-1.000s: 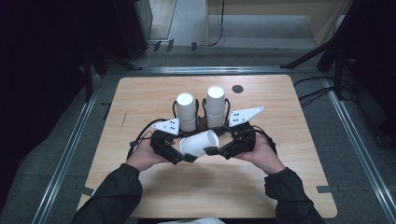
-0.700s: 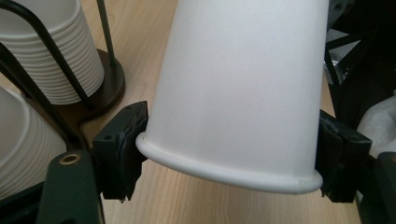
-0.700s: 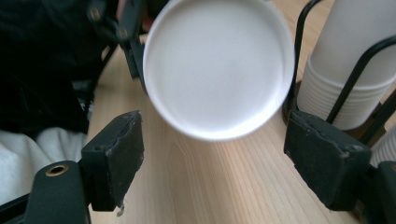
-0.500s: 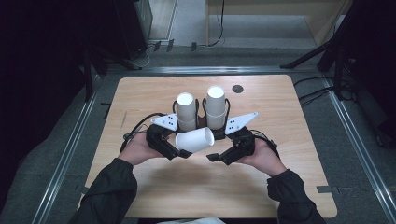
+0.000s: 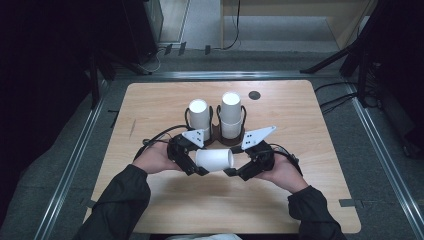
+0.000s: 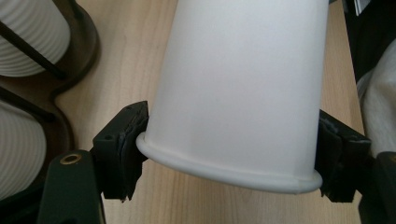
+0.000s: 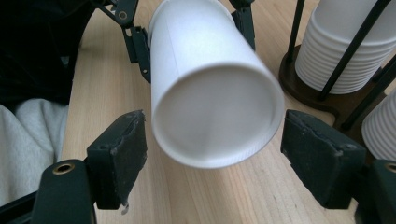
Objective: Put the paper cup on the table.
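Person: dark long sleeves [image 5: 120, 192] on both forearms. Left claw [image 5: 196, 161] and right claw [image 5: 239, 167]: black bodies, each topped by a pale grey three-cornered plate [image 5: 258, 136]; black cables [image 5: 160, 136] trailing; blocky black jaws with worn pads [image 7: 122, 154]; brass-ringed screw hole [image 7: 64, 168].

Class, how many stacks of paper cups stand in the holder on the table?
2. The left stack and the right, taller stack stand side by side in the holder. One loose cup lies sideways in front, in the left claw.
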`<state>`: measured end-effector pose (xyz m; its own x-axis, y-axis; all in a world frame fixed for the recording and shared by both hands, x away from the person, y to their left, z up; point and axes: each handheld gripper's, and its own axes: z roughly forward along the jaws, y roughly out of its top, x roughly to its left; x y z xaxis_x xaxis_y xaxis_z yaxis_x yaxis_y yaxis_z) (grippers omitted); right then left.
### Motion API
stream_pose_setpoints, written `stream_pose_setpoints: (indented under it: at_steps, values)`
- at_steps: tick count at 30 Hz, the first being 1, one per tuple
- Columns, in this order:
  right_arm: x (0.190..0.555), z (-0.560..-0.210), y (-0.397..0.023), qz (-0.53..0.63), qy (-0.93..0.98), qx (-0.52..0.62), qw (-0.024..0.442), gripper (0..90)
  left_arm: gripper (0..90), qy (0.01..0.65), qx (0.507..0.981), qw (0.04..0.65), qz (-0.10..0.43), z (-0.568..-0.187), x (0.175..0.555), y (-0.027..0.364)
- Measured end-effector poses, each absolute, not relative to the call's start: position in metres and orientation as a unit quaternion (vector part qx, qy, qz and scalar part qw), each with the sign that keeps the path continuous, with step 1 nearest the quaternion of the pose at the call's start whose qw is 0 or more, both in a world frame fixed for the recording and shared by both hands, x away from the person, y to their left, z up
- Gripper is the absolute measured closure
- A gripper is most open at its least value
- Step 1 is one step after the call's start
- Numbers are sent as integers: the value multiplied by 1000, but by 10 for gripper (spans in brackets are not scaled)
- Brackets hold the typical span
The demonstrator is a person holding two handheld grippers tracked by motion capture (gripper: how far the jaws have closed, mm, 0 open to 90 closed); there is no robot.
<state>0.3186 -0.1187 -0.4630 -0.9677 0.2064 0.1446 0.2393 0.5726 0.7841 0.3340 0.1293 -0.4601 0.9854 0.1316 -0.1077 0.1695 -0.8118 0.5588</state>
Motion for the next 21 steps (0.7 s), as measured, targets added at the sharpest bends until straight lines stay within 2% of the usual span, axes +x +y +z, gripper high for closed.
stream_pose_setpoints:
  at_steps: [9,16,21]
  values:
    - [317,-472,-105,-424,-899,-110,23,250,234,64,962,262,-48,-470,333,117]
    - [315,-478,-93,-408,-908,-93,27,315,232,61,964,253,-51,-473,331,112]
    - [315,-479,-90,-402,-911,-92,28,325,232,64,962,258,-53,-474,331,114]
